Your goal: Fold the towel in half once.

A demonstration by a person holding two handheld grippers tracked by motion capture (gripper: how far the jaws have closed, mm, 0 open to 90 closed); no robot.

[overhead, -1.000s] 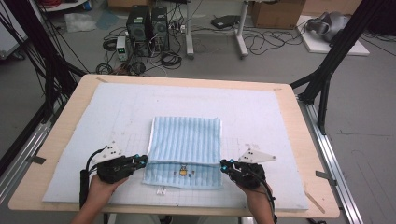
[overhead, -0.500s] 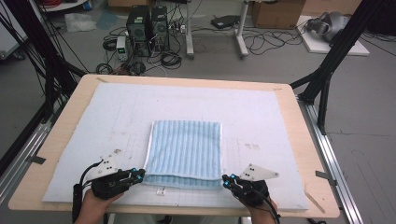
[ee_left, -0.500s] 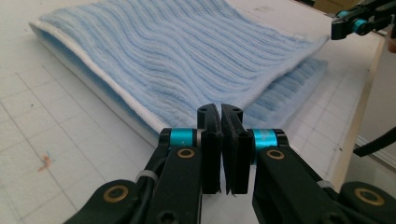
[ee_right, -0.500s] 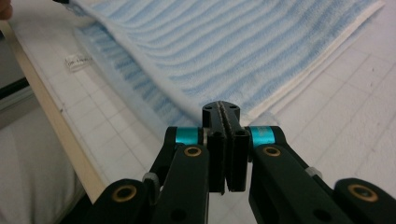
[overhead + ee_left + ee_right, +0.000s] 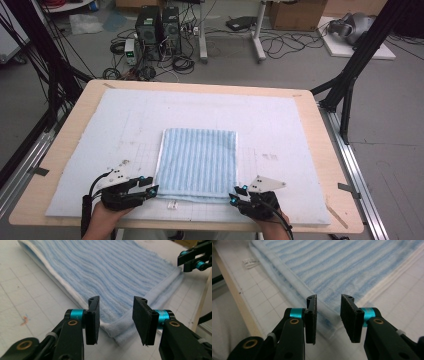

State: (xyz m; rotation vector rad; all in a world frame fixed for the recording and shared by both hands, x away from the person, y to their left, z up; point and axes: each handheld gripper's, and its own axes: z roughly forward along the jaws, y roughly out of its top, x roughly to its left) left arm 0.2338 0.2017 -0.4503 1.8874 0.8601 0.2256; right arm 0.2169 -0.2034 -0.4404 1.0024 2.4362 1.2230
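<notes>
Folding looks partly done: the striped blue towel (image 5: 199,164) lies doubled on the white mat (image 5: 125,115), a neat rectangle just toward six o'clock of the mat's centre, its near edge lined up and its small tag (image 5: 173,204) poking out at the front. What may remain is another fold or a smoothing pass, though that is my guess.

At the towel's seven o'clock corner sits the left gripper (image 5: 153,190); the right gripper (image 5: 233,196) is at its five o'clock corner. Both have just been opening. In the left gripper view the pads (image 5: 93,319) stand apart with the towel's corner (image 5: 117,331) lying between them, not pinched. The right gripper's jaws are likewise parted, less widely, with the towel's hem beyond them and nothing clamped.

A second ago the towel's near part still showed a small printed motif and both grippers were clamped on its corners. Now that flap is folded over, the motif hidden, and the hands sit lower toward six o'clock.
</notes>
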